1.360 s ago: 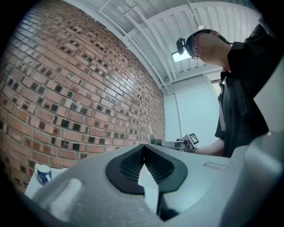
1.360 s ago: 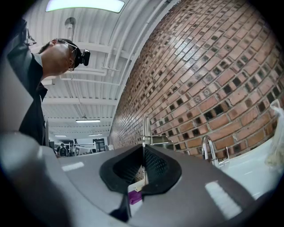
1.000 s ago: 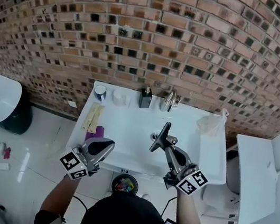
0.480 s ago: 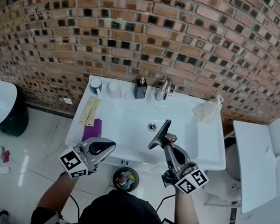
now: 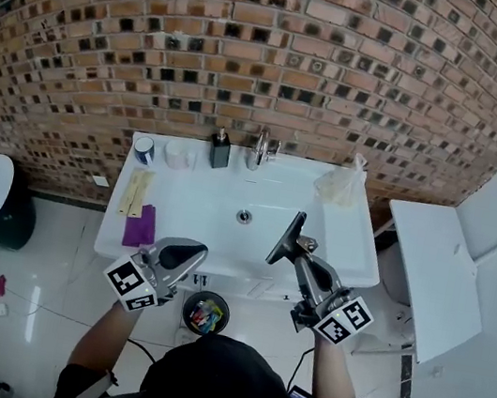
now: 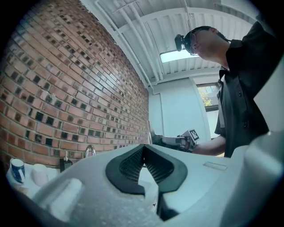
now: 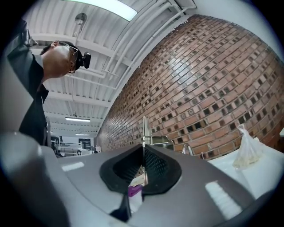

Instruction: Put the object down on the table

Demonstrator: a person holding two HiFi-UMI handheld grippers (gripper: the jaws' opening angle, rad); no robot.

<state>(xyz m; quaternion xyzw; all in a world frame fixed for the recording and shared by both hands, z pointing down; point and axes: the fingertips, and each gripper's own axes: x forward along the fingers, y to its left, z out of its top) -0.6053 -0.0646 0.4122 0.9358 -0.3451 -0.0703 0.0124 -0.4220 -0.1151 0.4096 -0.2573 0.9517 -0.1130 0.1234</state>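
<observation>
My right gripper [image 5: 302, 250] is shut on a thin dark flat tool with a metal bracket [image 5: 285, 237], which sticks up over the front edge of the white vanity top [image 5: 184, 211]. In the right gripper view the tool [image 7: 144, 126] stands edge-on between the closed pads, rising from my right gripper [image 7: 143, 154]. My left gripper [image 5: 186, 253] hangs in front of the vanity's front edge, shut and holding nothing. In the left gripper view the left gripper [image 6: 143, 151] has its pads together, with the right gripper visible beyond.
The vanity carries a drain [image 5: 244, 214], faucet [image 5: 259, 149], black soap dispenser [image 5: 220, 151], two cups [image 5: 144, 148], a plastic bag [image 5: 340, 183], wooden sticks [image 5: 136, 191] and a purple cloth [image 5: 140, 225]. A bin [image 5: 202, 314] sits below. A white panel [image 5: 431, 273] stands at right.
The vanity has slid left and farther away in the head view. The tool's tip, earlier over the basin near the drain, is now over the front edge. Both grippers stay shut.
</observation>
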